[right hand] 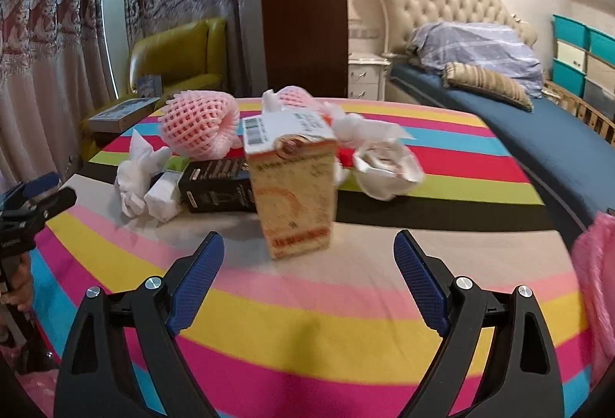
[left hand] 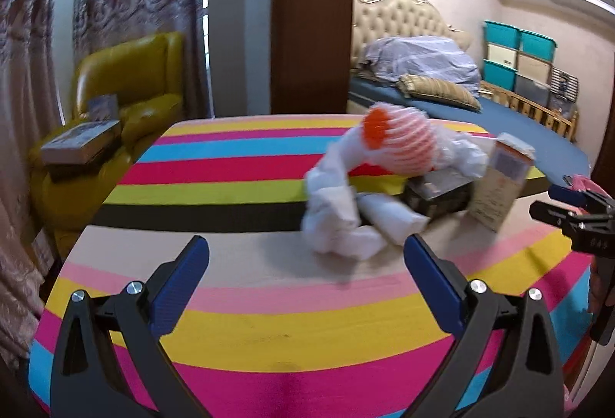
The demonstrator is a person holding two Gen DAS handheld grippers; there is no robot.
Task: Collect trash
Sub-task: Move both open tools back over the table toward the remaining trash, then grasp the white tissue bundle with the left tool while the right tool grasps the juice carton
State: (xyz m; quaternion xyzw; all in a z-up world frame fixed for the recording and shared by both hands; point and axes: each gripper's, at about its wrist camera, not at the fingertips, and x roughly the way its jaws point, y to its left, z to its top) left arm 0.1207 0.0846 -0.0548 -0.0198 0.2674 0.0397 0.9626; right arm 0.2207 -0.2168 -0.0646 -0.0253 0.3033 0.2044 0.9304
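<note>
A pile of trash lies on the striped table [right hand: 307, 341]. A tan upright carton [right hand: 296, 195] stands nearest my right gripper [right hand: 307, 264], which is open and empty just in front of it. Behind are a black box [right hand: 215, 183], pink foam fruit nets [right hand: 196, 122], crumpled white tissues [right hand: 134, 172] and a crushed white paper cup [right hand: 384, 168]. My left gripper [left hand: 307, 264] is open and empty, just short of the white tissues [left hand: 338, 218]. The foam net [left hand: 396, 141], black box [left hand: 442, 199] and carton [left hand: 499, 183] lie beyond.
A yellow armchair [left hand: 127, 91] with books stands left of the table. A bed [right hand: 519, 110] with pillows lies to the right, with stacked storage bins [left hand: 519, 60] behind. Curtains hang at the left. A pink bag [right hand: 595, 283] shows at the right edge.
</note>
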